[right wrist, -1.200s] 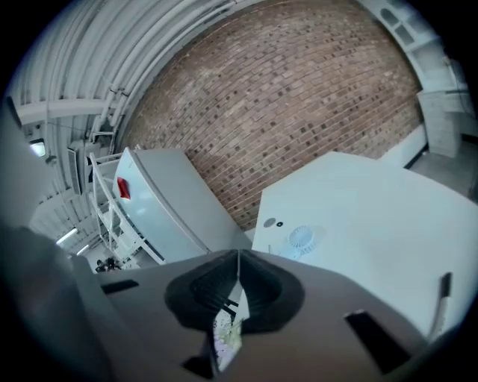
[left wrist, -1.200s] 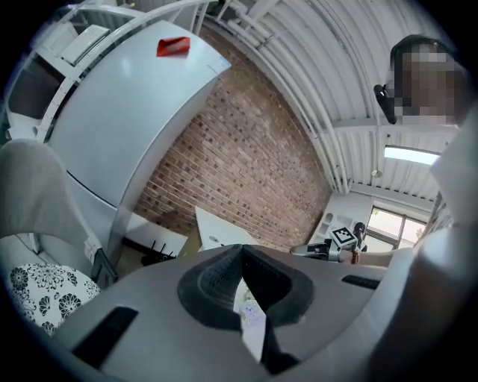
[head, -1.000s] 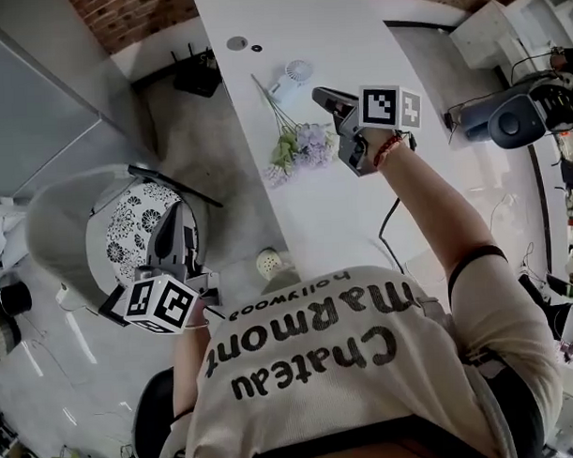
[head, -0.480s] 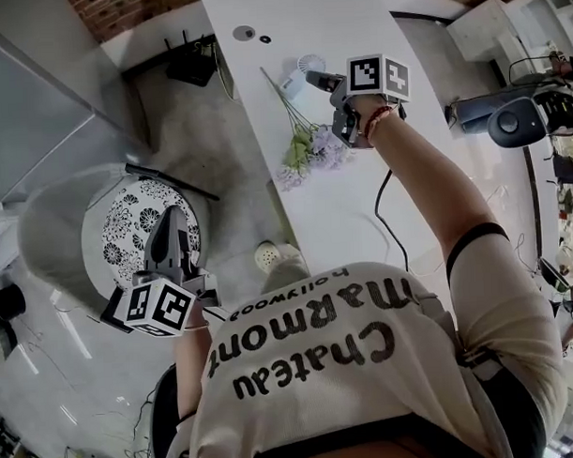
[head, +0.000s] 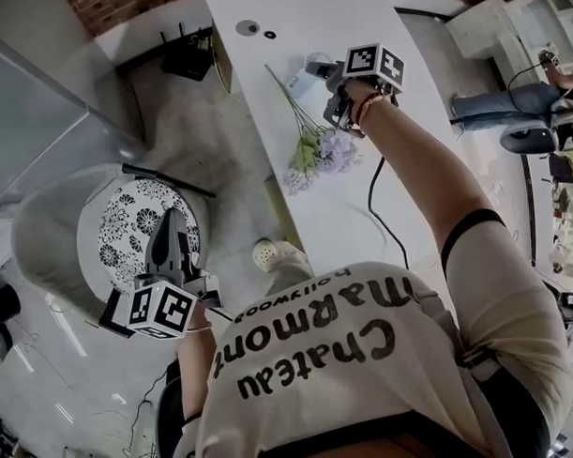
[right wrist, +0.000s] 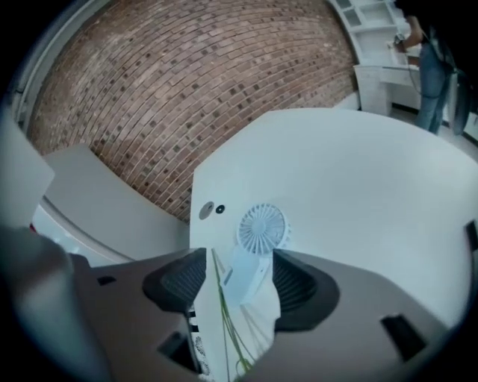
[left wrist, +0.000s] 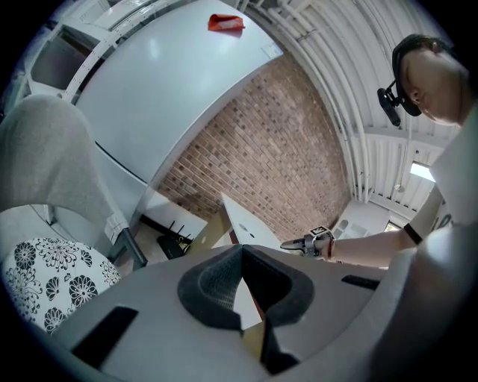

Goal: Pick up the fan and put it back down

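White surface carries the fan; only the right gripper view shows its handle between the just-opened, released jaws of the right tool. Left tool is clenched empty.

Long white worktop runs up the middle, brick wall along the top, grey concrete floor left of it. Grey armchair with a floral cushion at left, white cabinet upper right.
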The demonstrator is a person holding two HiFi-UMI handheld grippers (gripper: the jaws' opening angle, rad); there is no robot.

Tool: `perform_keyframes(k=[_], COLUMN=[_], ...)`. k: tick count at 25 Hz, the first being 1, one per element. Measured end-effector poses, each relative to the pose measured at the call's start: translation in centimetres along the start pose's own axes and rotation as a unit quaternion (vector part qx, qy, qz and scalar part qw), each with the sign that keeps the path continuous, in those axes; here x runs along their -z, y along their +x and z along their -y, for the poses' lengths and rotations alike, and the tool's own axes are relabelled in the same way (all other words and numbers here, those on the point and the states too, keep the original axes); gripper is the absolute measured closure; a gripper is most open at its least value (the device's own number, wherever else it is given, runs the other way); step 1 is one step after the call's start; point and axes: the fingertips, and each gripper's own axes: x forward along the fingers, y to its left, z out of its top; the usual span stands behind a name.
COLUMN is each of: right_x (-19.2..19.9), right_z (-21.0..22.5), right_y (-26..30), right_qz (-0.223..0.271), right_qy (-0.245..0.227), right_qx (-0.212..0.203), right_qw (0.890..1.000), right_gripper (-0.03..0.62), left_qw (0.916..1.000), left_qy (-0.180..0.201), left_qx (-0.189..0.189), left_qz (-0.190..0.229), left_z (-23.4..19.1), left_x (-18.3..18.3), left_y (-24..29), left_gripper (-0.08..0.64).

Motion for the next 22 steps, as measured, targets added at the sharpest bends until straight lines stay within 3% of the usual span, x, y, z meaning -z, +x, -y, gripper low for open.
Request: perform_keyframes(k=[6,15,22], right_x=[0.1,0.2,0.2], right_z=[1.8,2.1,2.7], right_y=[2.7,4.7,4.9], right_qz=[-0.003,-0.004,0.017], right_qy=[0.072,0.042,0.066], right_qx=[0.034,0.089,0.119], right_qw=[0.997,0.995,0.991], right_gripper=[0.268,0.246,0.281], left_qw=[0.9999,0.9994,0.9994], left_qy=[-0.008,-0.014,-0.010], left_qx=[-0.007,-0.025,-0.021], left_qz=[-0.012,-0.016,-0.026], left_z=[-0.8,-2.2,-1.5], left_x=[1.5,2.3,2.8], left_y=[0.1,-0.1,0.1], left_gripper=[0.560,0.560,0.560])
